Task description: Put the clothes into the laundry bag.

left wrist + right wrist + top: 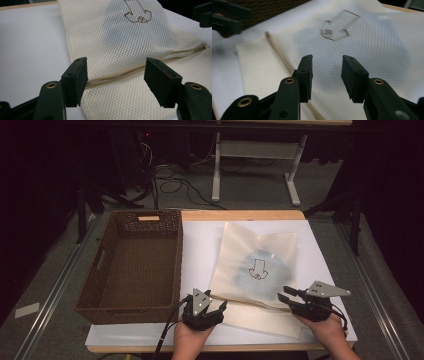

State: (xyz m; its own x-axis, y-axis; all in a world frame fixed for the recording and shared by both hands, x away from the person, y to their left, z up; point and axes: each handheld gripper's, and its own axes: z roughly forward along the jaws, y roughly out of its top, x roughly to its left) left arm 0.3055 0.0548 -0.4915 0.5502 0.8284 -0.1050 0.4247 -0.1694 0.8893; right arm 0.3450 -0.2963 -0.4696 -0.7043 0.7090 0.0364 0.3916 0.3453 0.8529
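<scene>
Basket point(131, 265) left — mesh bag point(255, 270) just beside, right.

I see 1 cream mesh bag point(255, 270) lying flat on the white board, just right of the basket. Its near edge is folded over, zipper seam point(140, 70) running along the fold. Brown outline print point(257, 268) mid-panel; something bluish shows through the mesh. Slightly skewed, corners spread.
</scene>
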